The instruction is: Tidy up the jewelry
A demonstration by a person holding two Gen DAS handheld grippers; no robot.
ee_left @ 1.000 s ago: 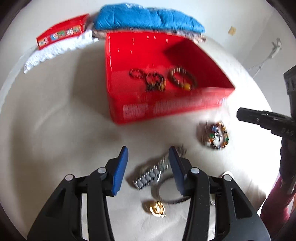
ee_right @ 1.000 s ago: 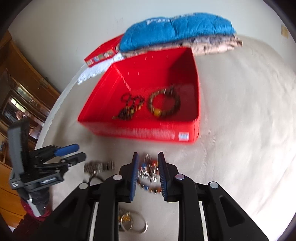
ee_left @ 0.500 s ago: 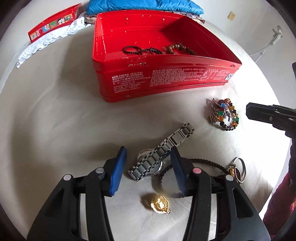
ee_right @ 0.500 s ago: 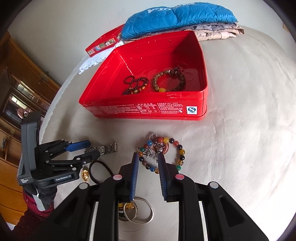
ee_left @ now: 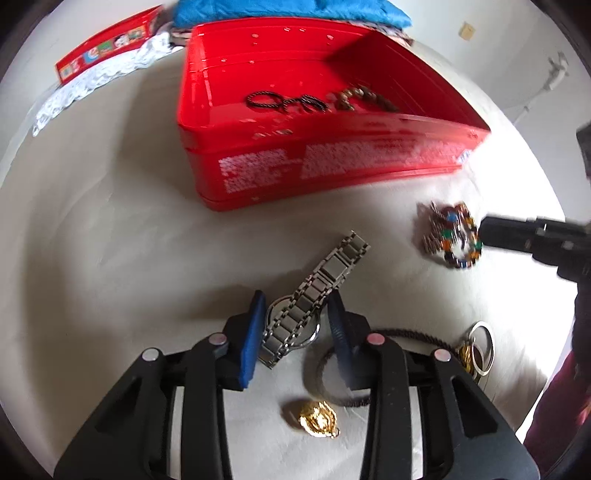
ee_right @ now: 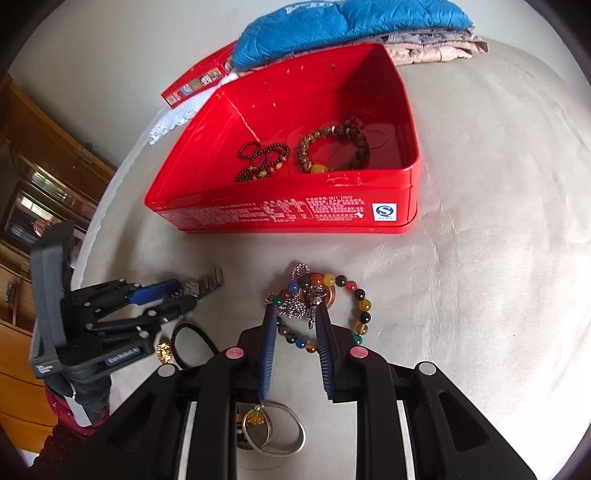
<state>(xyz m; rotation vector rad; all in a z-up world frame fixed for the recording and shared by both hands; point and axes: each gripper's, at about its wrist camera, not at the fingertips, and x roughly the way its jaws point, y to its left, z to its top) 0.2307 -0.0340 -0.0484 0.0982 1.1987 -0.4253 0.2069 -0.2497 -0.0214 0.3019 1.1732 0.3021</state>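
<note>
A red tin box [ee_left: 332,173] [ee_right: 295,216] holds a dark bead string [ee_right: 262,160] and a brown bead bracelet [ee_right: 334,149]. My left gripper [ee_left: 297,310] is open, its blue pads on either side of a silver metal watch [ee_left: 314,291] lying on the white cloth; it also shows in the right wrist view [ee_right: 162,295]. My right gripper [ee_right: 295,317] is open around the near side of a colourful bead bracelet [ee_right: 354,306] with a silver chain [ee_right: 299,306]. In the left wrist view that bracelet [ee_left: 452,236] lies at my right gripper's tip.
A gold pendant [ee_left: 319,424], a dark braided cord [ee_left: 406,336] and silver rings [ee_right: 277,432] lie on the cloth near me. Behind the box are a blue padded cloth [ee_right: 343,26], folded fabric and a red lid [ee_left: 107,40]. A wooden cabinet [ee_right: 33,173] stands left.
Both grippers have moved forward and down. The left pads now flank the watch and have narrowed. The right pads now straddle the colourful bracelet's near edge.
</note>
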